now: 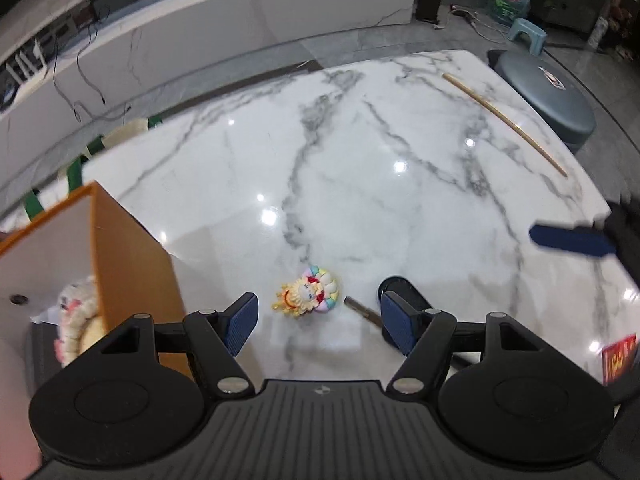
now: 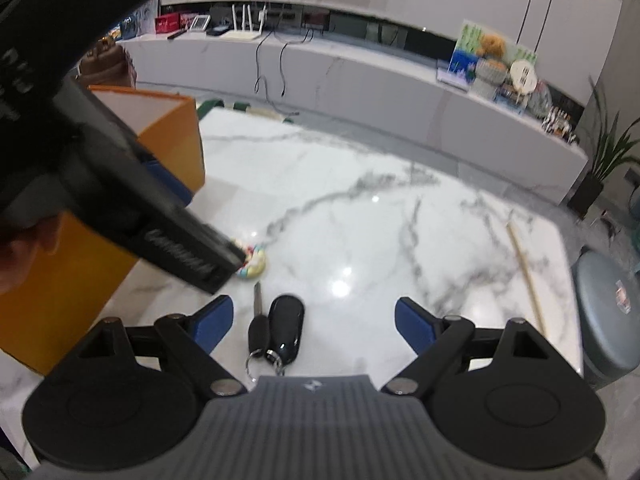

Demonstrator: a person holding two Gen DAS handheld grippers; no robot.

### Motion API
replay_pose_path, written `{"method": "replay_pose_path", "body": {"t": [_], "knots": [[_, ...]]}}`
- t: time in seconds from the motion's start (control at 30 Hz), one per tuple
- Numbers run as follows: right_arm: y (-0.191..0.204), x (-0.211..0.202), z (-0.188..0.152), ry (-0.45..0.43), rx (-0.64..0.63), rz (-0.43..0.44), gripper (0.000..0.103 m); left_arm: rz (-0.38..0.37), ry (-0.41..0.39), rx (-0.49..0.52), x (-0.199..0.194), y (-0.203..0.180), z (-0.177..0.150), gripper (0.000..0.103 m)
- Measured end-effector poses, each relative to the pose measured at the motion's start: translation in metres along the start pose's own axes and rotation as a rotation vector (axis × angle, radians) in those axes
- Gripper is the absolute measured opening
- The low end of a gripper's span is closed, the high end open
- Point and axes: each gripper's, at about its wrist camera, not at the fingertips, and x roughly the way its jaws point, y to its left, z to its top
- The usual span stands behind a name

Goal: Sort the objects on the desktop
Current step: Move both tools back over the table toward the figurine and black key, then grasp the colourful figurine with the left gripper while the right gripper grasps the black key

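Note:
A small colourful toy figure (image 1: 308,294) lies on the white marble table (image 1: 360,160), just past and between the tips of my left gripper (image 1: 318,322), which is open and holds nothing. A black key fob (image 2: 286,328) with a flip key (image 2: 258,320) on a ring lies between the fingers of my right gripper (image 2: 316,322), also open, with its pads apart from the fob. In the left wrist view the key blade (image 1: 362,312) shows beside my right-hand finger and the fob is partly hidden behind it. The left tool's black body (image 2: 120,184) covers most of the toy (image 2: 254,262).
An open orange box (image 1: 132,260) stands at the table's left edge with a plush toy (image 1: 76,320) inside. A long wooden stick (image 1: 504,116) lies near the far right edge. A grey round stool (image 1: 548,96) stands beyond it. A red packet (image 1: 618,360) lies at the near right.

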Motion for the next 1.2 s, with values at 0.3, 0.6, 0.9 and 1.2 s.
{"method": "replay_pose_path", "body": {"t": [0.3,0.6,0.9,1.2], "knots": [[0.0,0.029,-0.008,0.06,0.014,0.026,0.088,-0.01,0.023,-0.178,0.032,0.022,0.003,0.08],[0.008,0.057,-0.012,0.107,0.016,0.075,0.084,0.042,0.03,-0.154,0.051,0.018,0.0,0.08],[0.011,0.073,-0.014,0.121,0.016,0.089,0.073,0.012,0.013,-0.151,0.06,0.016,-0.002,0.08],[0.014,0.077,-0.015,0.13,0.009,0.096,0.063,0.04,0.015,-0.121,0.061,0.013,-0.003,0.076]]}}
